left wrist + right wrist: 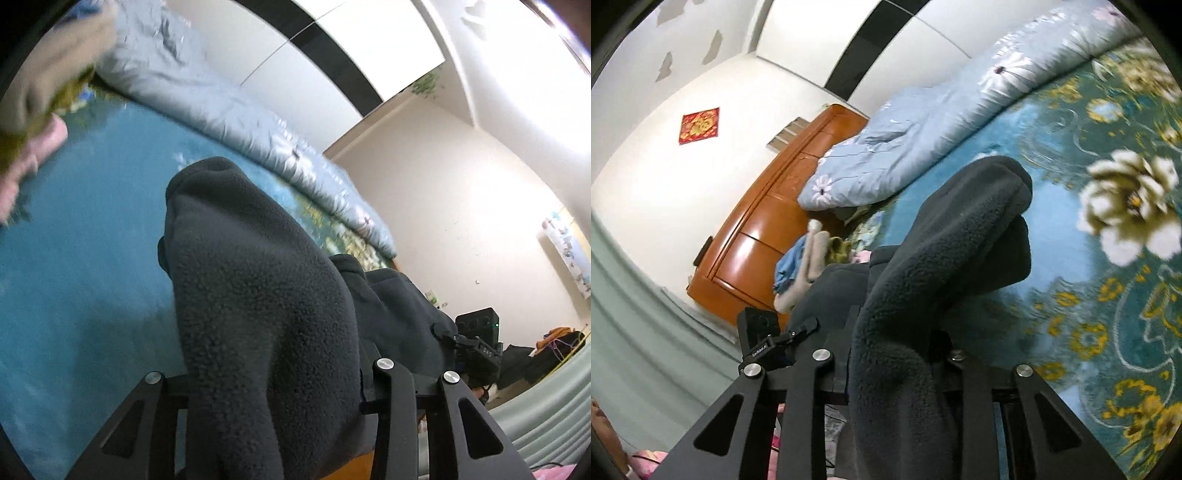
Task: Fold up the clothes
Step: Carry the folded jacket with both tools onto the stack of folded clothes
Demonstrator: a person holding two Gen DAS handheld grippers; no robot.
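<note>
A dark grey fleece garment [258, 288] is held up between both grippers above the bed. My left gripper [273, 384] is shut on one edge of it; the fleece bunches over the fingers and hides them. My right gripper [890, 373] is shut on another edge of the same fleece [945, 251], which drapes over and hides its fingers. The right gripper's body also shows in the left wrist view [476, 354], and the left one in the right wrist view [764, 339], with the fleece stretched between them.
The bed has a teal floral blanket [1108, 206] and a rolled light blue quilt [923, 129] along the wall. A pile of other clothes [809, 258] lies near the orange wooden headboard [768, 229]; it shows blurred in the left wrist view [40, 110].
</note>
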